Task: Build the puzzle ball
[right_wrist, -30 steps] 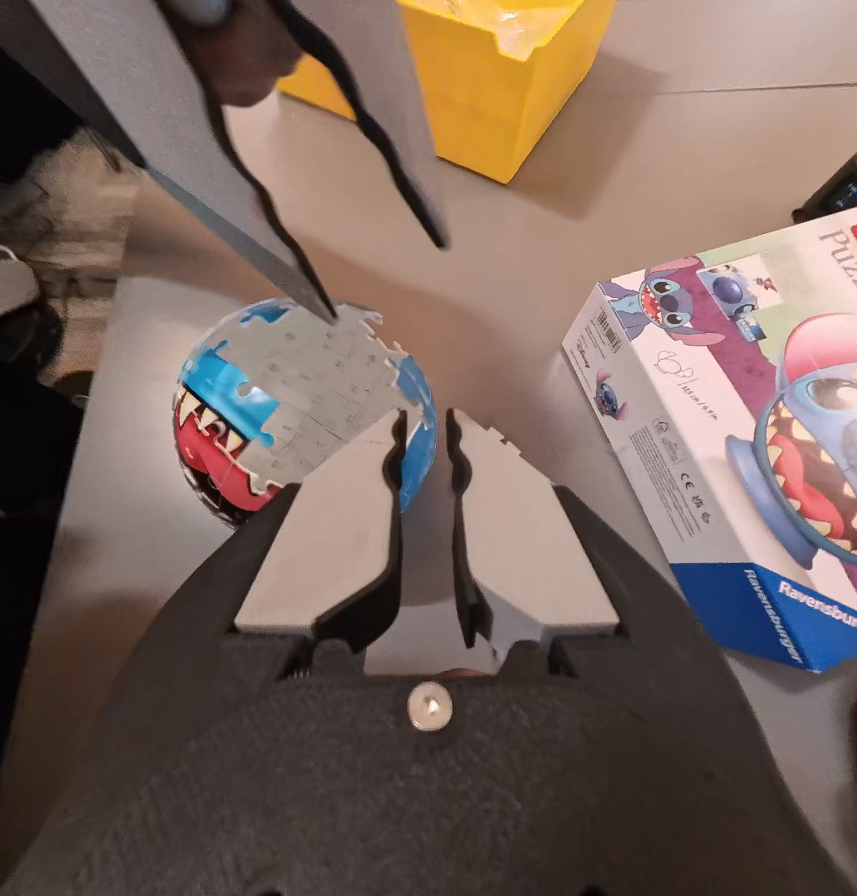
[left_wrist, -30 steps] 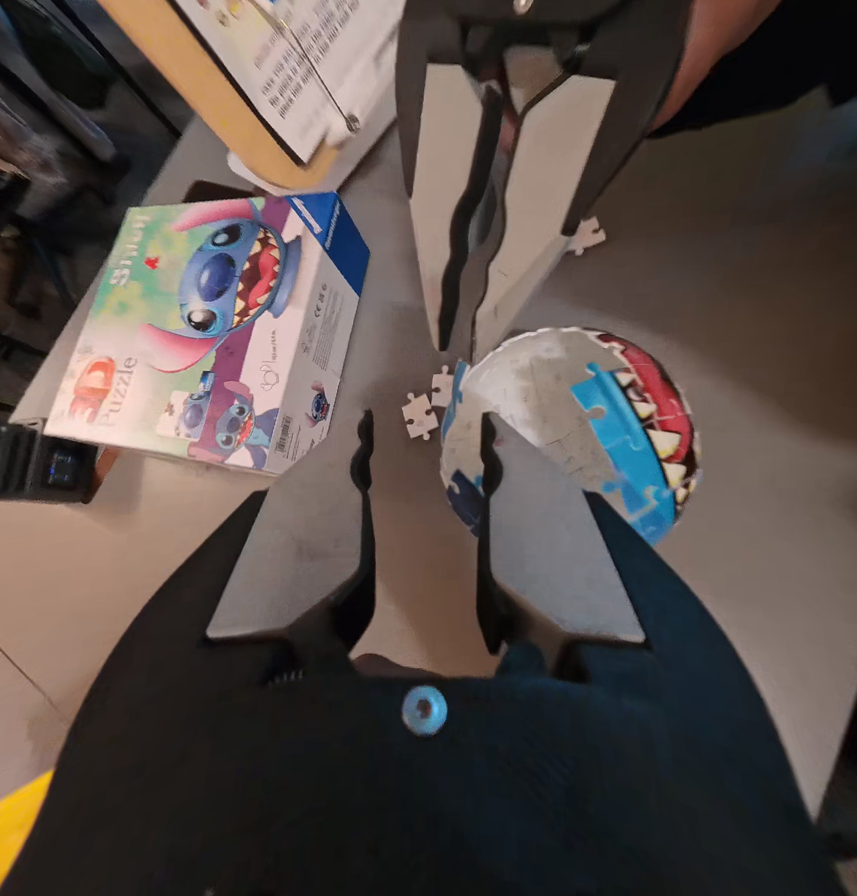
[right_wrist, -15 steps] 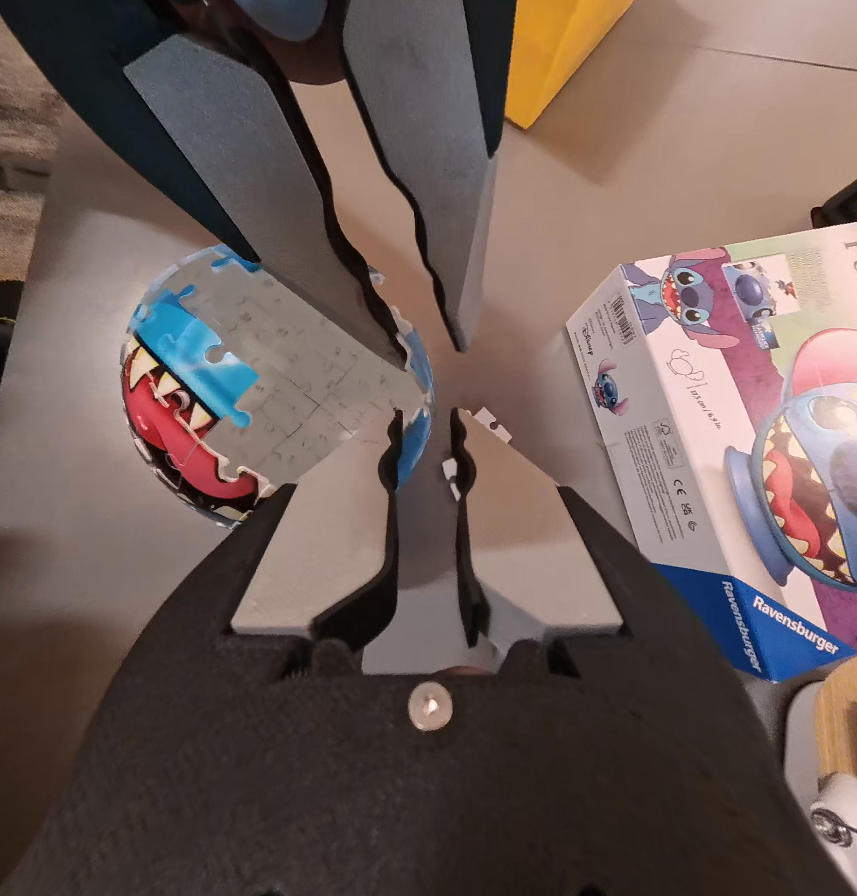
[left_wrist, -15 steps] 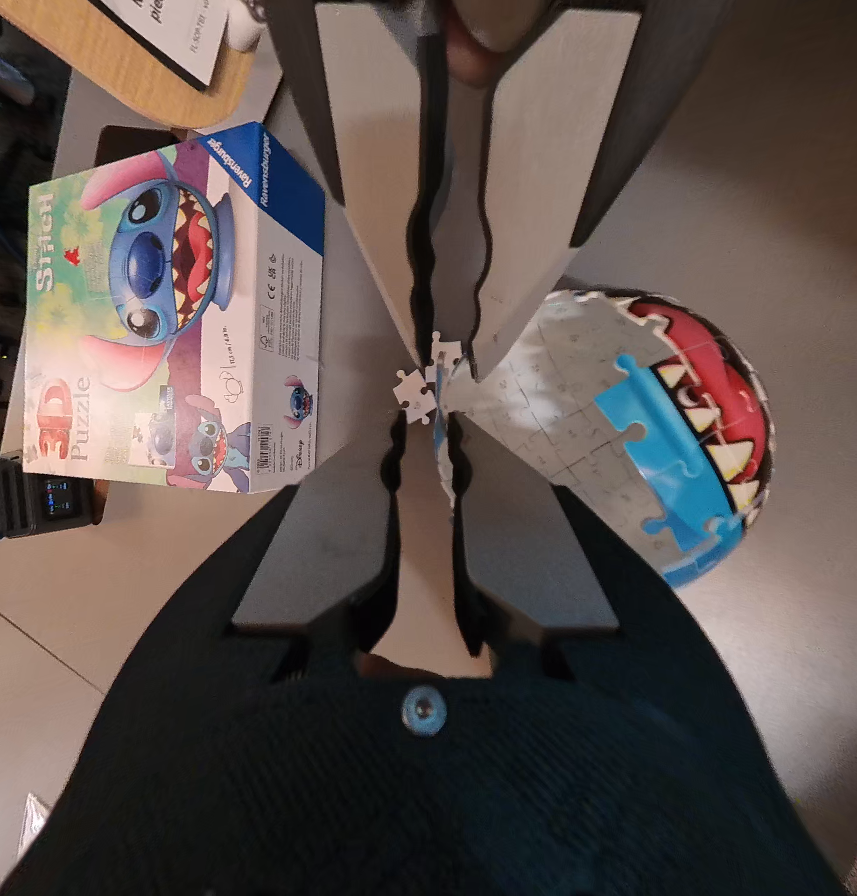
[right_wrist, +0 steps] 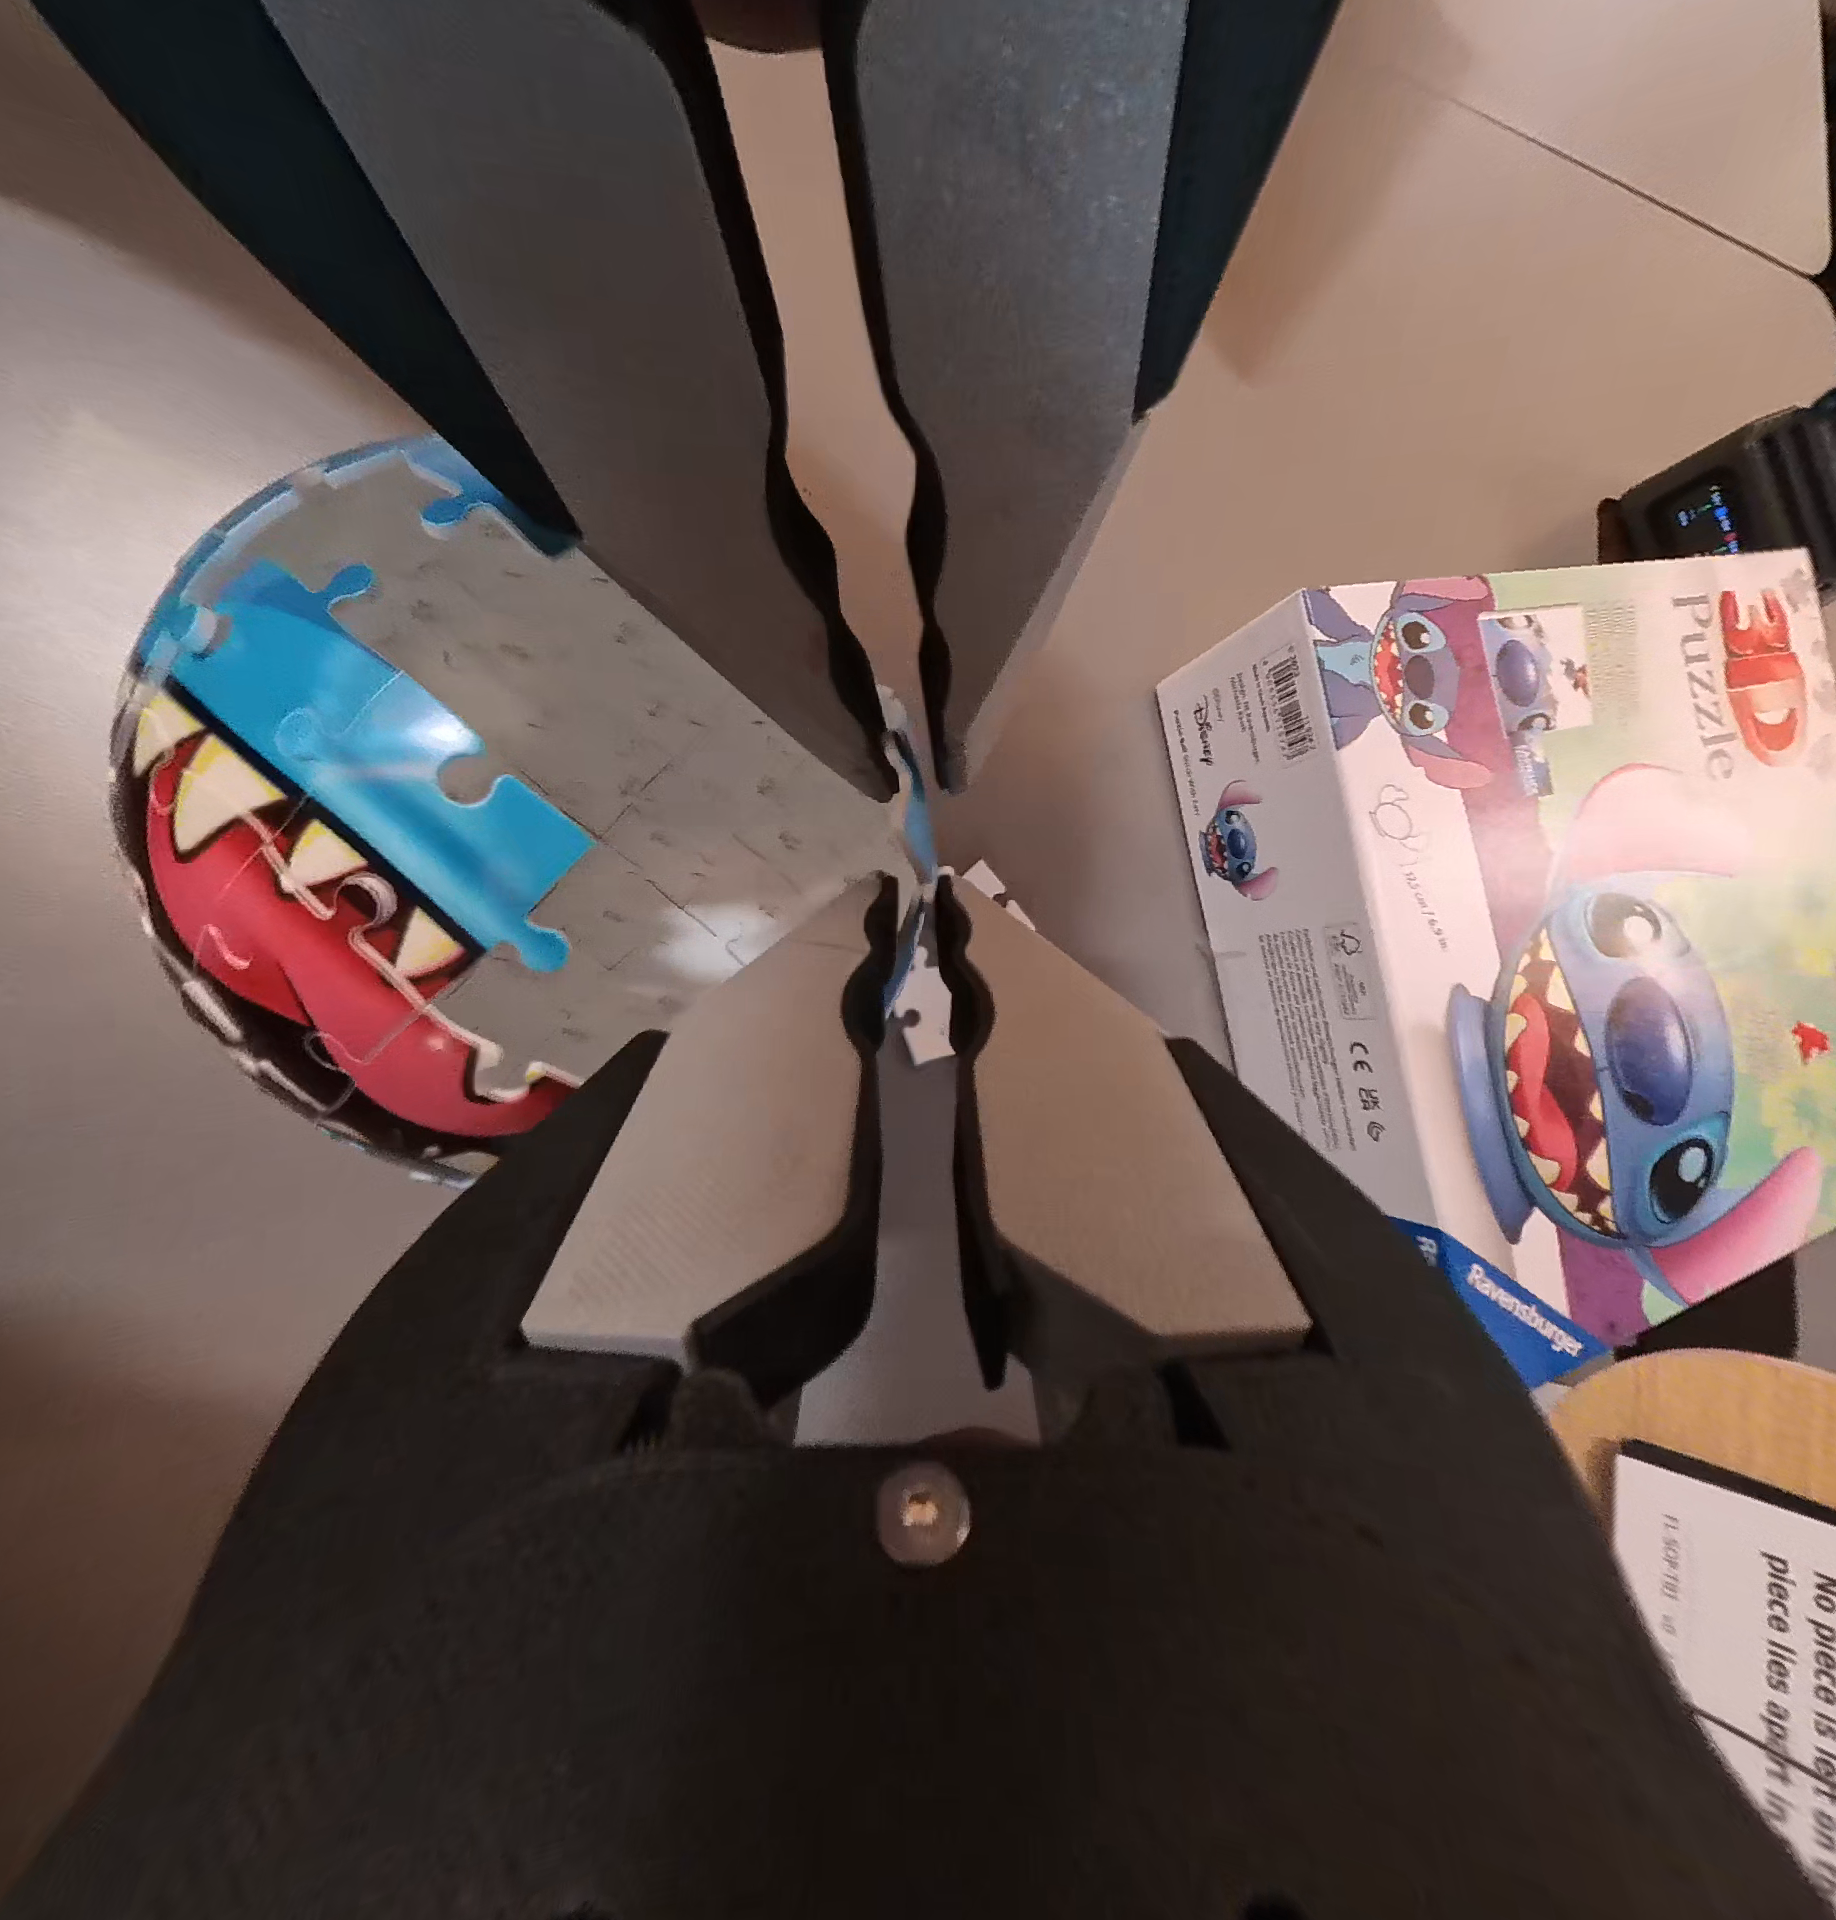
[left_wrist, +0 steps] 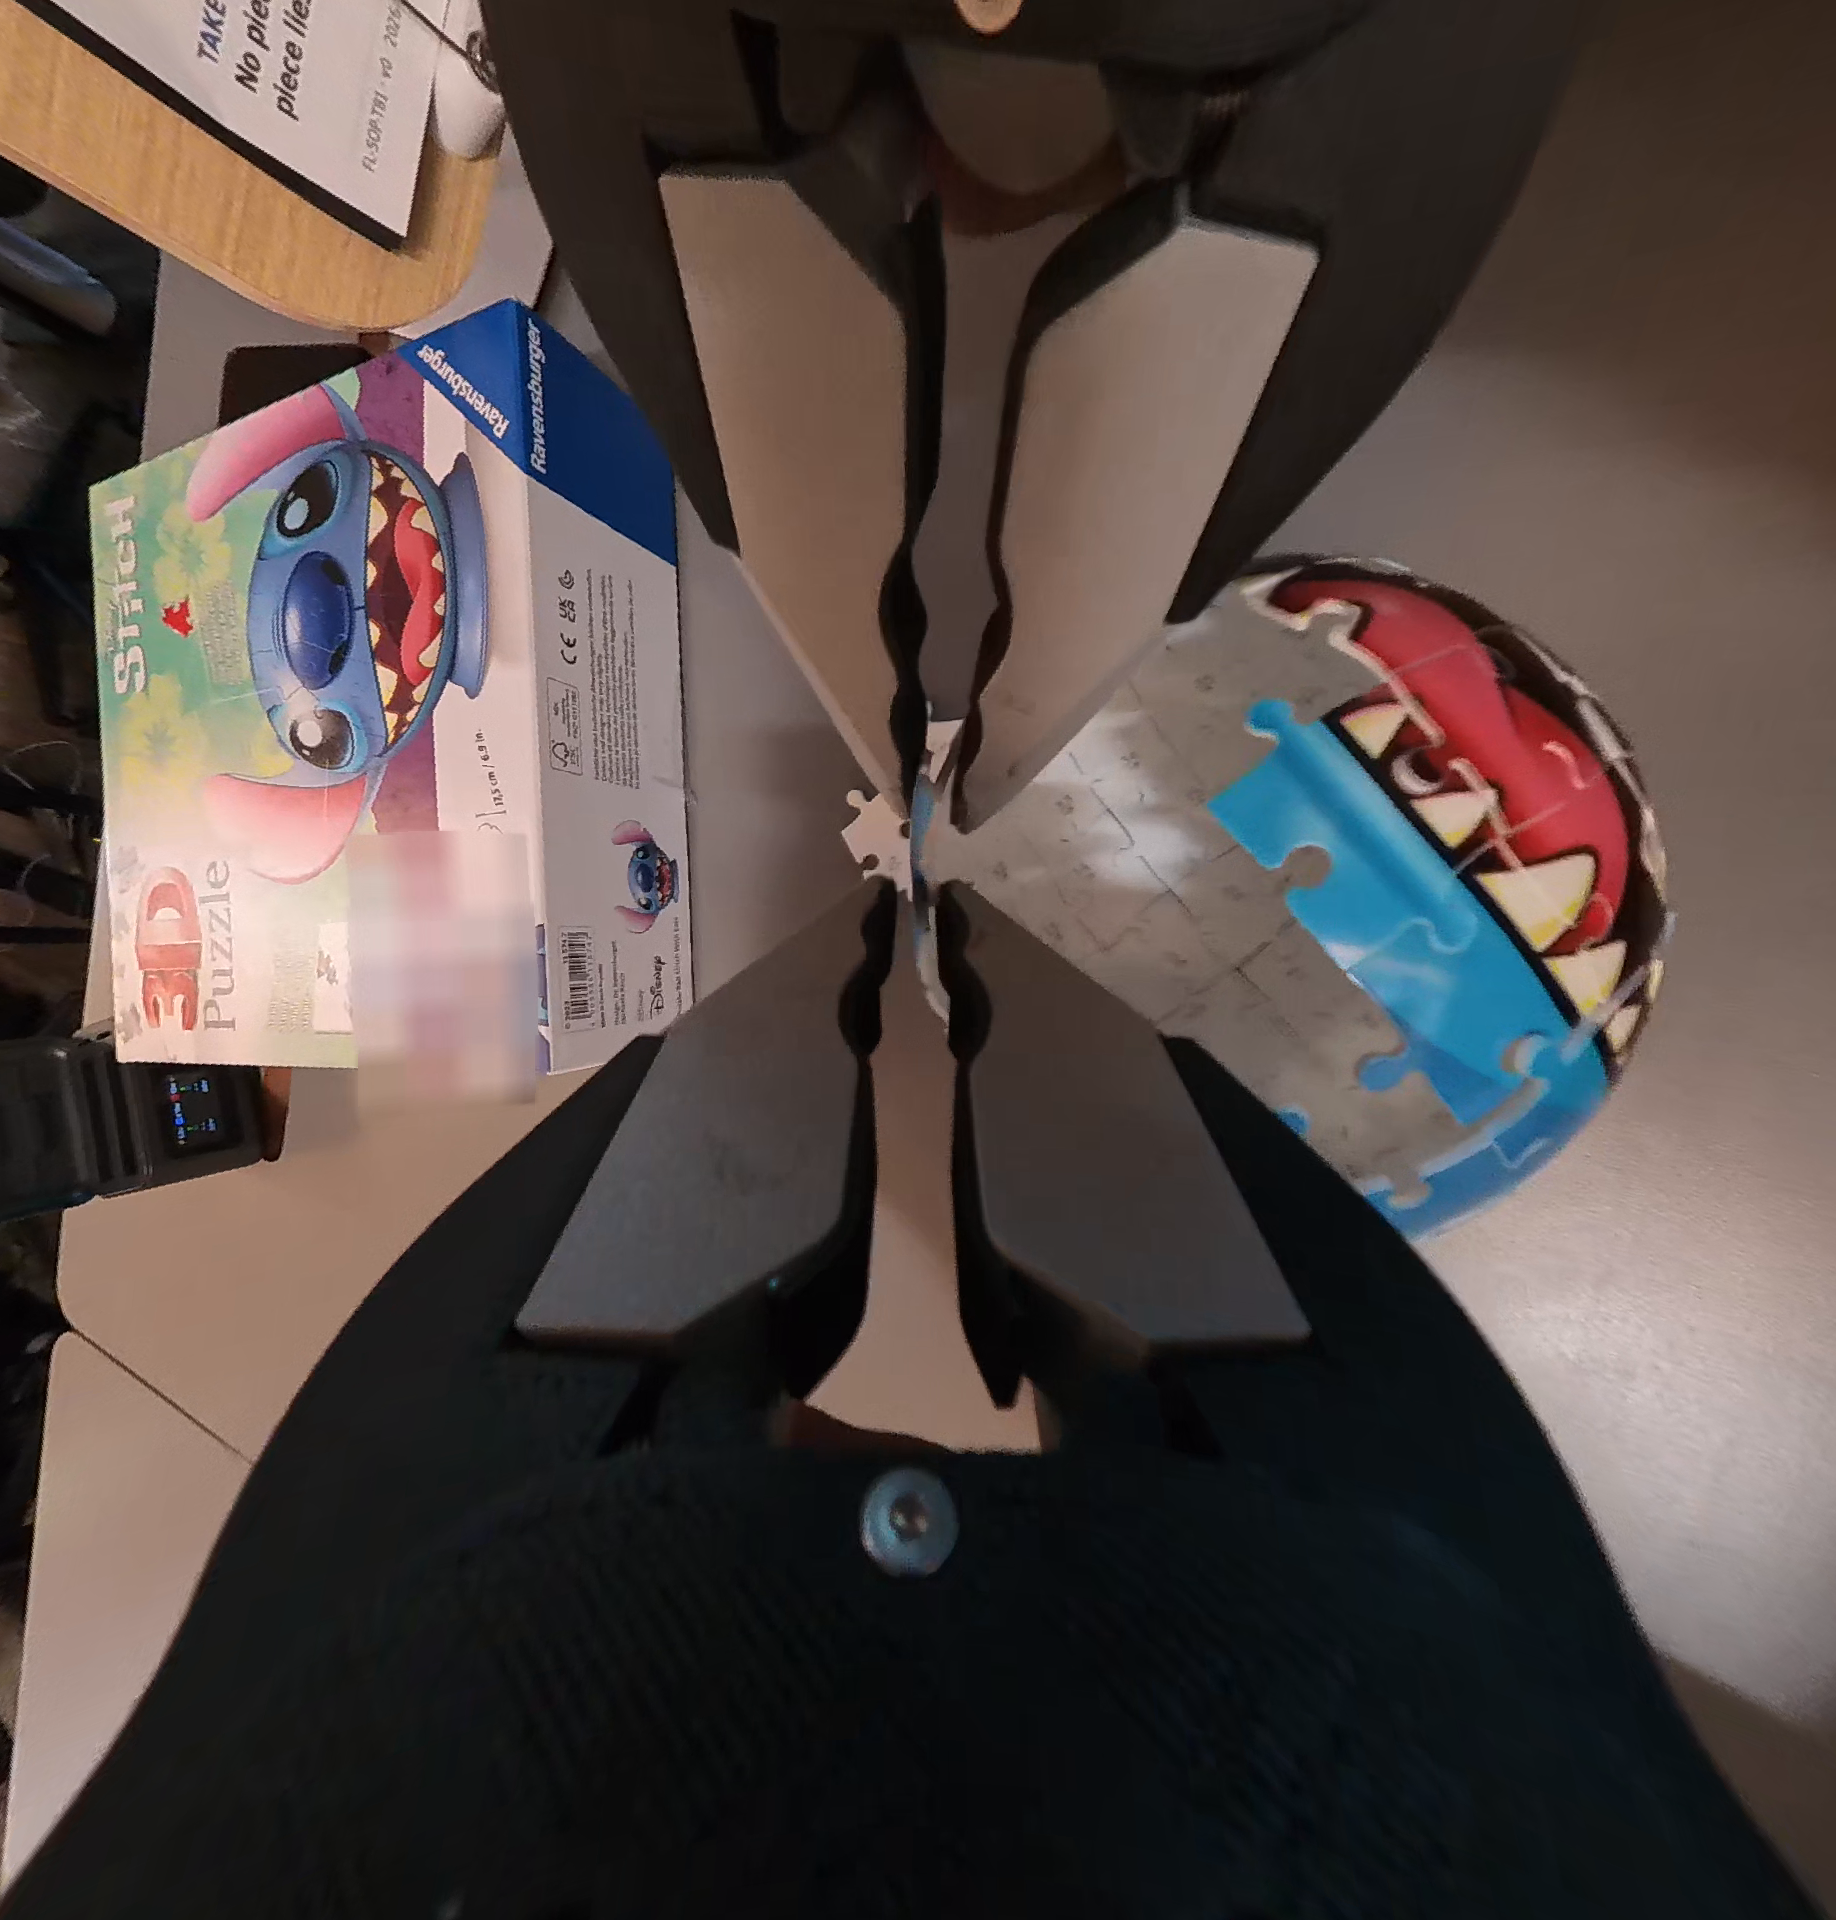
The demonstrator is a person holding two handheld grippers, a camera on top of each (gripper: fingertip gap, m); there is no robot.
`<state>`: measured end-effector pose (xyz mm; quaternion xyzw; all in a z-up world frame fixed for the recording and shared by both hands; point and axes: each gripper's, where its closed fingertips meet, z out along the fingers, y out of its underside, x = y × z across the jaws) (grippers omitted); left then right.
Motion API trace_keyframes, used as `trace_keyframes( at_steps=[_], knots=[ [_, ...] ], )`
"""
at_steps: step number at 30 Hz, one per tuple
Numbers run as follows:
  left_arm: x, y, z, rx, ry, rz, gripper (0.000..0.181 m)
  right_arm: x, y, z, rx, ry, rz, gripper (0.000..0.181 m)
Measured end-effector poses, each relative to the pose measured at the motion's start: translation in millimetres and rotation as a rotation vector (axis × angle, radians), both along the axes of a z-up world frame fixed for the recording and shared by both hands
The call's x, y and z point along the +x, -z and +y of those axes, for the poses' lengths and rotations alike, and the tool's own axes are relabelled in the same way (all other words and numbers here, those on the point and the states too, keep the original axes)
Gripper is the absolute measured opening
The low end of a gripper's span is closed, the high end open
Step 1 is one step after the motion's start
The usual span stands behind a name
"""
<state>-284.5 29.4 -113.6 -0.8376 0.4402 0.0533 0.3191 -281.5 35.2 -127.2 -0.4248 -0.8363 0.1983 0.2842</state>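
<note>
**Both tools meet tip to tip at the ball's open rim**

Currently the left tool (left_wrist: 909,899) reaches in from 6 o'clock of its own view, its jaws narrowed to a slim gap over the blue rim of the puzzle ball (left_wrist: 1340,894); whether they grip that rim cannot be told. The right tool (right_wrist: 919,896) is clenched on a loose puzzle piece (right_wrist: 922,1000), white side showing, just beside the same rim. A second white piece (left_wrist: 874,831) sits at the meeting tips. The half-built ball rests on the pale surface (left_wrist: 1672,364), toothy red mouth outward. At 9 o'clock in the left view lies the puzzle box (left_wrist: 374,727), near a wooden clipboard (left_wrist: 207,177).
</note>
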Motion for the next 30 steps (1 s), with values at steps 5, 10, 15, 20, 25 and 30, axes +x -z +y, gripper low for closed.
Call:
trace_keyframes(
  at_steps=[5,10,15,20,25,30],
  knots=[
    [0.3,1.8,-2.1,0.000,-0.001,-0.007,0.004,-1.7,0.8,0.3,0.019,0.013,-0.001,0.002],
    [-0.9,5.1,-3.9,-0.005,0.002,0.000,0.004,-3.6,2.8,-0.3,-0.013,0.041,-0.004,0.001],
    [-1.1,5.6,-3.7,-0.005,-0.005,-0.008,0.004,-3.9,3.1,-0.5,-0.032,0.060,0.001,0.001],
    [-1.8,6.5,-3.3,-0.003,-0.012,-0.004,0.002,-4.6,3.0,-0.7,-0.062,0.066,0.010,0.002],
    [-3.6,7.5,-3.5,-0.002,-0.027,-0.003,0.001,-5.8,1.8,0.9,-0.057,0.068,0.020,0.009],
    [-4.1,7.8,-4.4,-0.004,-0.036,-0.020,0.001,-6.6,1.5,0.4,0.006,0.045,0.031,0.004]
  ],
)
